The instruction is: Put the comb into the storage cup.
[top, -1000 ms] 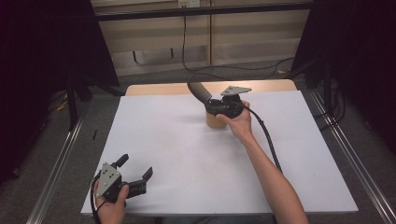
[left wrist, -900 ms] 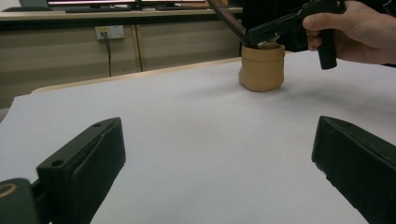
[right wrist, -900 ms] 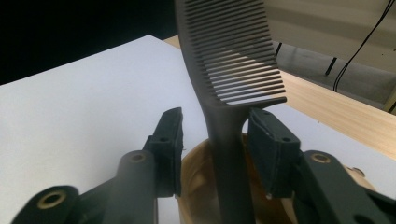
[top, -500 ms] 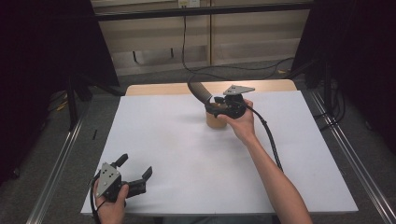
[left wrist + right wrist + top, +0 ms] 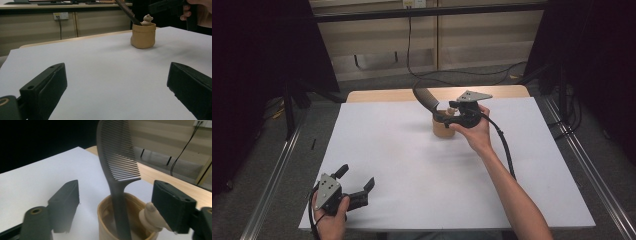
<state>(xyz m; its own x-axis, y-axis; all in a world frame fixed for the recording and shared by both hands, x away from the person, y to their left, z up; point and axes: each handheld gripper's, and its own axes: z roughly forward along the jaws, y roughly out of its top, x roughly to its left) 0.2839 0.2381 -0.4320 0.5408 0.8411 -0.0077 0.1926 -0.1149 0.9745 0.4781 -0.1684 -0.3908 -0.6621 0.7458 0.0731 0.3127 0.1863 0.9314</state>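
Tan pot [image 5: 443, 127] stands far back on my white tabletop [image 5: 412, 165], a dark comb [image 5: 117, 170] upright in it. My right gripper [image 5: 447, 117] hovers over the pot, fingers just opened, apart beside the comb. My left gripper [image 5: 357, 186] rests well nearer me, fingers apart, empty.

A dark grey comb [image 5: 117, 157] stands handle-down in a small tan holder [image 5: 143, 37] shaped like a sack, its toothed end up and leaning away toward the far left of the desk [image 5: 412, 160] in the high view. The handle rests inside the holder's open mouth, against the inner wall. A little tan figure [image 5: 147, 19] pokes up at the rim just beside the comb. The holder sits upright on the white desk top, toward its far edge, right of centre.
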